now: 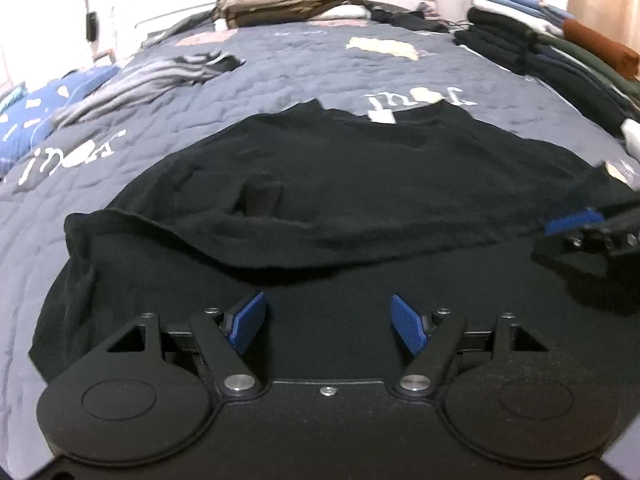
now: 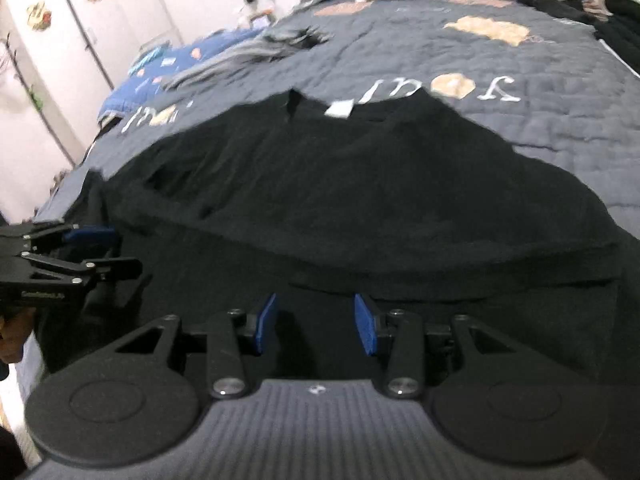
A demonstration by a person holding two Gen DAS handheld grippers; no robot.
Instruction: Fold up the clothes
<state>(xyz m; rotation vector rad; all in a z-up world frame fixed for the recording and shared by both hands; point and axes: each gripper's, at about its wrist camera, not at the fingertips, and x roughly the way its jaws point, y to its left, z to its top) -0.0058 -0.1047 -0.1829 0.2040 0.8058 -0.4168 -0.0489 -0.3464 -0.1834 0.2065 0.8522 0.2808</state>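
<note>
Both the left gripper [image 1: 328,322] and right gripper [image 2: 315,326] hang with jaws apart and empty over the black shirt [image 1: 320,168] spread at the bed's near edge. Beyond its collar, bare quilt [image 1: 304,76] runs to folded stacks [image 1: 540,52] along the right edge.

The black shirt [image 1: 360,184] is soft matt cloth, lightly creased, with a small white label [image 2: 339,109] at its neck that looks like woven fabric or paper. Under it, the grey bedspread [image 1: 280,68] is quilted cloth, puckered all over, with flat printed letters. The left gripper [image 1: 328,322] has matt black plastic arms with a slightly grainy finish, shiny metal pivot pins, and blue pads [image 1: 250,322] with a fine rough texture. The right gripper [image 2: 316,326] is built alike; its body shows ribbed grey plastic. The stacked clothes [image 1: 560,56] at the far side are folded matt cloth.
</note>
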